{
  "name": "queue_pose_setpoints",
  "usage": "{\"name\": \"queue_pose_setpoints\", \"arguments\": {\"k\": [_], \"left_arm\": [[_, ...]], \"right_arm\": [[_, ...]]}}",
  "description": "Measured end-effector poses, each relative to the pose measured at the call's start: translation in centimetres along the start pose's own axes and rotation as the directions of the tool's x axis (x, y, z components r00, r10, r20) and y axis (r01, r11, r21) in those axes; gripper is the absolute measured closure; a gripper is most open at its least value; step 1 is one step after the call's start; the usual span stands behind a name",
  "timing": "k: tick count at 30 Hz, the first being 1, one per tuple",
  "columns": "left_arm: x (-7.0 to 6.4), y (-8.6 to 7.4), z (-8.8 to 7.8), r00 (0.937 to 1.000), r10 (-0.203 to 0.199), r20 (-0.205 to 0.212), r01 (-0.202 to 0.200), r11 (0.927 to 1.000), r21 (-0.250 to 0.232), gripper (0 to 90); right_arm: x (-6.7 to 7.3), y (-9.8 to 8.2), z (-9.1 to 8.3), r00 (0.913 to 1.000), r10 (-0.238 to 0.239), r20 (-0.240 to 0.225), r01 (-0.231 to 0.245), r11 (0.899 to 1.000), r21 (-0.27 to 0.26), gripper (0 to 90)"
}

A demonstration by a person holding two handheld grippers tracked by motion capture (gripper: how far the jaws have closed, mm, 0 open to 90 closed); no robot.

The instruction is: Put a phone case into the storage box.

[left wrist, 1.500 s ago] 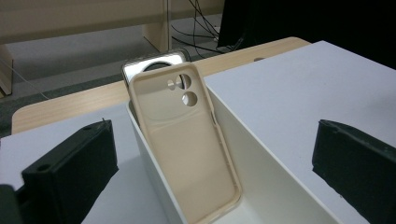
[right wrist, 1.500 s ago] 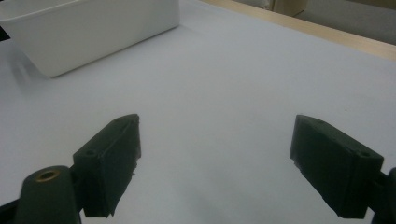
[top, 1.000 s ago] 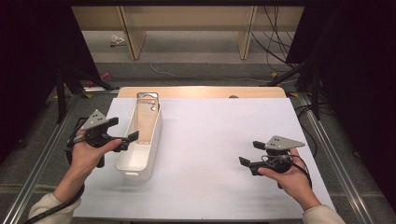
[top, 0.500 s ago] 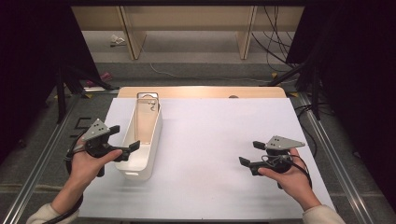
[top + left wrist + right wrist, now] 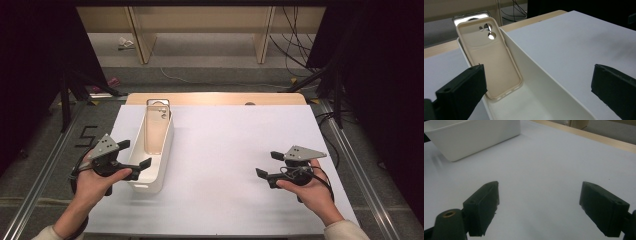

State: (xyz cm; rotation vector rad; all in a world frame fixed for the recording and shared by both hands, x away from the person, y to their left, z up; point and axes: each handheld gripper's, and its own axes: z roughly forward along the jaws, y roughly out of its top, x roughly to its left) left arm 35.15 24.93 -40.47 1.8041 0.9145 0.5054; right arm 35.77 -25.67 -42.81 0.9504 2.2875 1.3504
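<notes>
A long white bin (image 5: pixel 159 165) (image 5: pixel 544 82) (image 5: pixel 474 137) stands on the left of the white table top (image 5: pixel 225 150). A beige phone case (image 5: pixel 156 125) (image 5: pixel 491 62) leans upright inside it against the far end, camera holes at the top. My left gripper (image 5: pixel 134 156) (image 5: pixel 536 90) hovers open at the bin's near left end, jaws wide apart with nothing between them. My right gripper (image 5: pixel 268 164) (image 5: pixel 539 205) rests low over the table at the right, open and empty, pointing left toward the bin.
The table's wooden far edge (image 5: pixel 215 98) shows beyond the white sheet. Metal rails (image 5: pixel 45 165) run along both sides. Dark stands (image 5: pixel 65 85) and cables (image 5: pixel 295 45) lie on the floor behind. Bare white surface lies between the bin and my right gripper.
My left gripper has drawn back toward the person and slightly left, away from the bin's middle to its near end. The right gripper has stayed still.
</notes>
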Motion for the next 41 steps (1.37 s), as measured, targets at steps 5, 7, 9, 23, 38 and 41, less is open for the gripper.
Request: {"name": "queue_pose_setpoints", "arguments": {"k": [5, 7, 9, 23, 38, 41], "left_arm": [[-0.4, -0.5, -0.1, 0.9999, 0.005, 0.009, -0.005, 1.0, -0.005, 0.0], [-0.6, -0.6, -0.1, 0.9998, 0.01, 0.014, -0.01, 0.9999, -0.003, 0.0], [-0.7, -0.8, -0.1, 0.9998, 0.017, 0.014, -0.017, 0.9998, -0.003, 0.0], [-1.0, -1.8, 0.0, 0.9993, 0.031, 0.023, -0.031, 0.9995, 0.001, 0.0], [-1.1, -2.0, 0.1, 0.9994, 0.025, 0.025, -0.026, 0.9997, 0.006, 0.0], [-1.1, -2.0, 0.1, 0.9994, 0.025, 0.025, -0.025, 0.9997, 0.006, 0.0]], "right_arm": [[0.0, 0.0, 0.0, 1.0, -0.001, -0.001, 0.001, 1.0, 0.002, 17.0], [0.0, 0.0, 0.0, 1.0, -0.002, -0.001, 0.002, 1.0, 0.002, 17.0], [0.0, 0.0, 0.0, 1.0, -0.001, -0.001, 0.001, 1.0, 0.003, 17.0], [0.1, 0.0, 0.0, 1.0, -0.005, -0.004, 0.005, 1.0, 0.003, 17.0], [0.2, 0.0, 0.0, 1.0, -0.004, -0.007, 0.004, 1.0, 0.005, 17.0], [0.2, 0.0, 0.0, 1.0, -0.004, -0.007, 0.004, 1.0, 0.003, 17.0]]}}
